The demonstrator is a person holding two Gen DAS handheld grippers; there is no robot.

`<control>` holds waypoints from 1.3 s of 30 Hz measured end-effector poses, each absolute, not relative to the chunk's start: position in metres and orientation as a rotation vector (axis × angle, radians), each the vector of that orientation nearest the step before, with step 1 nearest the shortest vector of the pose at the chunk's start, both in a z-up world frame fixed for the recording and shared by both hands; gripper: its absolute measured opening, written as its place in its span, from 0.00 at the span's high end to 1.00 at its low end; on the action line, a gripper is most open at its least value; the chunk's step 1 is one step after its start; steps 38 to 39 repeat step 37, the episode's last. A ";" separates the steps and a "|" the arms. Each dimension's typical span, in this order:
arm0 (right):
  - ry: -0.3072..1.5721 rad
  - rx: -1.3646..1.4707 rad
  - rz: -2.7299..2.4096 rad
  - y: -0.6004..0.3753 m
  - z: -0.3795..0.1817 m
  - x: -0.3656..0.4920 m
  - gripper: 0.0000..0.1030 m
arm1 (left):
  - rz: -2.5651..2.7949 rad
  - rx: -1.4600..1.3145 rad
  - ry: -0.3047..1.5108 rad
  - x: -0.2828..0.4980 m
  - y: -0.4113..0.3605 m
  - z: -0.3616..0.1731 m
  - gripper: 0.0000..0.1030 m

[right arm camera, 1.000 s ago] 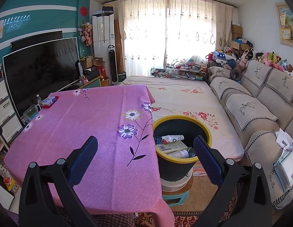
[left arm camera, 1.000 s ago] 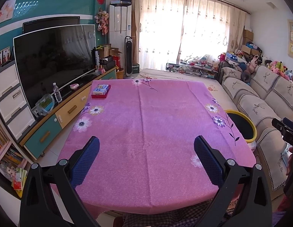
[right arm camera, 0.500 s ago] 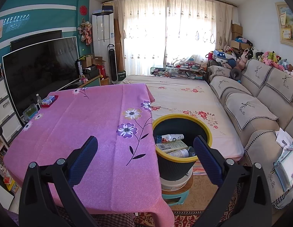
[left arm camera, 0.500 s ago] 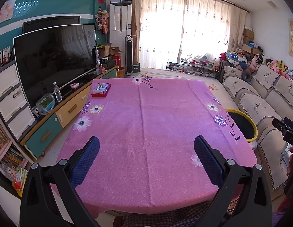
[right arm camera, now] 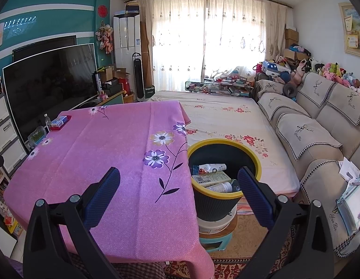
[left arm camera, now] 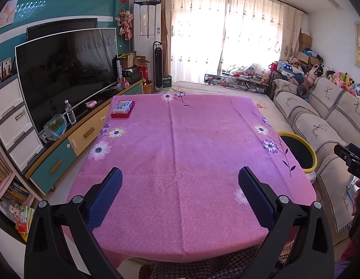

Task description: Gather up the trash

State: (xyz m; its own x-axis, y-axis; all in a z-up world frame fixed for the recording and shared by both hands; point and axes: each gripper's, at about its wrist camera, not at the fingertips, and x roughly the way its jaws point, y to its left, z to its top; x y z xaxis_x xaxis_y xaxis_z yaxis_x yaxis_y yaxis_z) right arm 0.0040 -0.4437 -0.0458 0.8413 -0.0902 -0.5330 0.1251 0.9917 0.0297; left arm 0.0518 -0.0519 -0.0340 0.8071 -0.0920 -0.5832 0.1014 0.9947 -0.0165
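Note:
A dark trash bin with a yellow rim (right arm camera: 257, 160) stands at the right side of the pink flowered table (right arm camera: 105, 153), raised on a small stool. Bottles and cartons (right arm camera: 213, 178) lie inside it. My right gripper (right arm camera: 179, 174) is open and empty, held above the table's right edge and the bin. My left gripper (left arm camera: 180, 174) is open and empty, over the near part of the table (left arm camera: 180, 151). The bin's rim (left arm camera: 311, 153) shows at the right in the left wrist view. A blue and white box on a red tray (left arm camera: 122, 108) sits at the table's far left corner.
A TV stand with a large TV (left arm camera: 63, 69), a water bottle (left arm camera: 70, 112) and a plastic-wrapped box (left arm camera: 54, 127) runs along the left. A sofa (right arm camera: 319, 125) lines the right wall. A floral mat (right arm camera: 226, 118) covers the floor beyond the table.
Both views have shifted only slightly. Both grippers stay open and empty.

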 end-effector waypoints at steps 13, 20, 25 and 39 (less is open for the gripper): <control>0.562 0.066 -0.113 -0.444 -0.047 0.005 0.07 | -0.110 -0.008 0.656 0.060 -0.053 -0.043 0.05; 0.576 0.067 -0.108 -0.443 -0.058 0.006 0.07 | -0.125 -0.009 0.576 0.057 -0.054 -0.041 0.05; 0.594 0.068 -0.102 -0.443 -0.062 0.014 0.07 | -0.125 -0.004 0.552 0.064 -0.053 -0.040 0.05; 0.645 0.041 -0.092 -0.432 -0.072 0.058 0.07 | -0.074 0.048 0.680 0.139 -0.048 -0.062 0.05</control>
